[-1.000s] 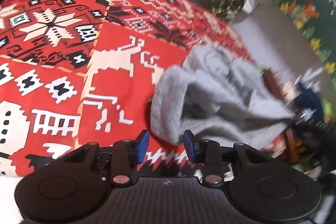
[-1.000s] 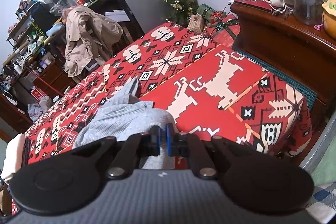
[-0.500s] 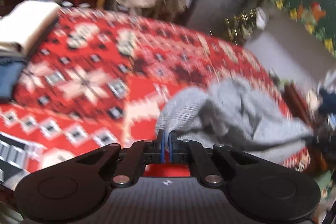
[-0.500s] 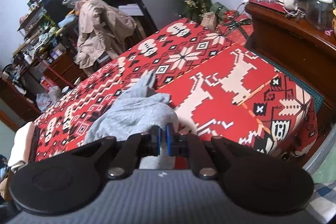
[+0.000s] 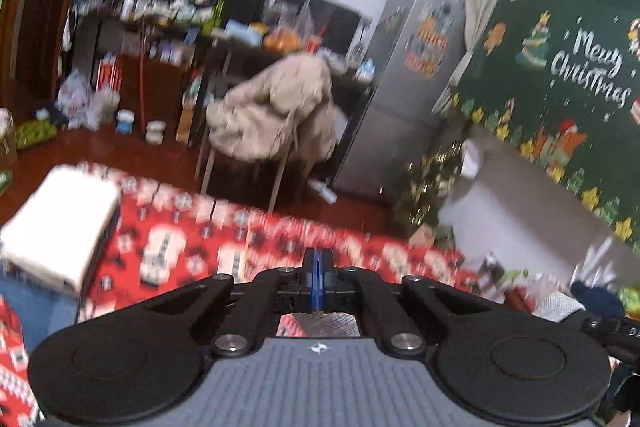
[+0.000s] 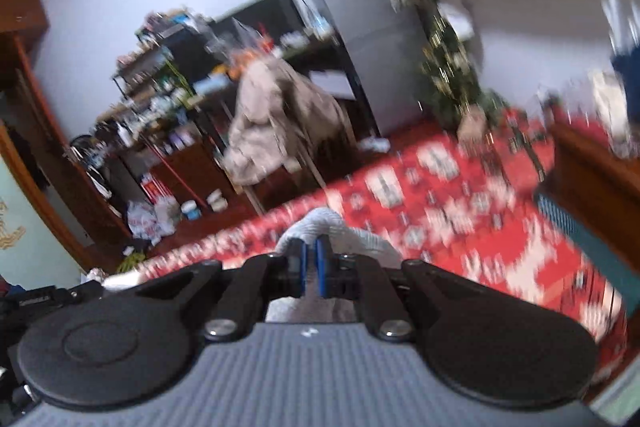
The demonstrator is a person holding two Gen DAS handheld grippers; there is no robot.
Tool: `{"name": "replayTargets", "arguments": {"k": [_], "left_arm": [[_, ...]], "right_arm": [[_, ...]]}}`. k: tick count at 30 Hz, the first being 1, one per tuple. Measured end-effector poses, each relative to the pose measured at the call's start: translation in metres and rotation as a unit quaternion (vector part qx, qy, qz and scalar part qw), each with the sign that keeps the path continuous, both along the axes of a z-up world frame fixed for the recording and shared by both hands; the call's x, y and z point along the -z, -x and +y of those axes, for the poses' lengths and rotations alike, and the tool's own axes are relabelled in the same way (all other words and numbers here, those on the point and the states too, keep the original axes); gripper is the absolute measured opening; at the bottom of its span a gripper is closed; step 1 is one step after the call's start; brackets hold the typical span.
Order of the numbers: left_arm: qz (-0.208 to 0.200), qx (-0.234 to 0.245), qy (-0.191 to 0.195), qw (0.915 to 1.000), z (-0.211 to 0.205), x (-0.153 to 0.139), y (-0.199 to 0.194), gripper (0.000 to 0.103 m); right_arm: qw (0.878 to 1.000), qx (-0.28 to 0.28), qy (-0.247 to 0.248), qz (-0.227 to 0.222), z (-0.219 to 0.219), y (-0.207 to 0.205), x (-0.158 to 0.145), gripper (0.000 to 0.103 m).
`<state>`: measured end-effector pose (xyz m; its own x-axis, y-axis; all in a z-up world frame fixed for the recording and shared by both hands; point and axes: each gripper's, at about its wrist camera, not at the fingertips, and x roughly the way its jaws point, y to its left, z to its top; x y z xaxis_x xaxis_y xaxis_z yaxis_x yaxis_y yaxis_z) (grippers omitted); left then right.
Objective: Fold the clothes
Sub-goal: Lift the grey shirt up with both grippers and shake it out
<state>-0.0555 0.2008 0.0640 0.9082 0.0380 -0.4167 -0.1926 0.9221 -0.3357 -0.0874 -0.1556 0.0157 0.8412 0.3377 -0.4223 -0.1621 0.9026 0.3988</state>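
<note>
Now both views are blurred and tilted up toward the room. Right gripper (image 6: 311, 269): its blue pads are nearly together and clamp a fold of the grey knit garment (image 6: 340, 227), which bulges above the fingertips and shows again under them, at 6 o'clock of the pads. Behind it the red patterned blanket (image 6: 460, 195) runs from 9 to 3 o'clock.

Left gripper (image 5: 317, 279): pads pressed together with no gap. A bit of grey ribbed fabric shows just below them, but I cannot tell if it is pinched between the pads. In the left view the same blanket (image 5: 240, 251) lies ahead, w/ a folded white cloth pile (image 5: 60, 223) on it at 9 o'clock.

Further back, at 12 o'clock: a chair draped w/ a beige coat (image 5: 276, 115), a grey fridge (image 5: 396, 115) at 1 o'clock, a green "Merry Christmas" banner (image 5: 560, 87) at 2 o'clock
</note>
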Motion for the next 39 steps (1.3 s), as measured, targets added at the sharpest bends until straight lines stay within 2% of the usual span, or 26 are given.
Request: {"name": "replayTargets", "arguments": {"k": [7, 11, 14, 18, 22, 27, 30, 34, 37, 39], "left_arm": [[-0.057, -0.01, 0.009, 0.9983, 0.014, -0.099, -0.017, 0.0], [-0.08, -0.008, 0.004, 0.9968, 0.014, -0.139, -0.021, 0.0], [-0.087, -0.004, -0.001, 0.9962, 0.008, -0.16, -0.023, 0.0], [-0.073, 0.007, -0.005, 0.9973, -0.008, -0.17, -0.05, 0.0], [-0.05, 0.03, 0.01, 0.9983, -0.035, -0.173, -0.096, 0.0], [-0.035, 0.065, 0.046, 0.9962, -0.075, -0.178, -0.159, 0.0], [-0.035, 0.08, 0.057, 0.9946, -0.09, -0.171, -0.172, 0.0], [-0.01, 0.086, 0.055, 0.9947, -0.087, -0.131, -0.167, 0.0], [0.01, 0.091, 0.055, 0.9942, -0.083, -0.099, -0.163, 0.0], [0.034, 0.092, 0.066, 0.993, -0.074, -0.064, -0.156, 0.0]], "right_arm": [[0.997, -0.012, 0.019, -0.076, 0.016, -0.001, -0.105, 0.005], [0.994, -0.019, 0.02, -0.109, 0.02, 0.003, -0.158, 0.005], [0.991, -0.019, 0.023, -0.129, 0.02, 0.009, -0.187, 0.005], [0.991, -0.017, 0.021, -0.129, 0.009, 0.007, -0.206, 0.005], [0.992, -0.003, 0.03, -0.123, -0.012, -0.007, -0.213, 0.005], [0.992, 0.036, 0.032, -0.114, -0.057, -0.039, -0.214, 0.005], [0.991, 0.049, 0.035, -0.117, -0.085, -0.05, -0.216, 0.005], [0.992, 0.031, 0.044, -0.118, -0.099, -0.045, -0.207, 0.005], [0.995, -0.008, 0.041, -0.096, -0.091, -0.04, -0.173, 0.005], [0.996, -0.032, 0.03, -0.071, -0.081, -0.038, -0.142, 0.005]]}}
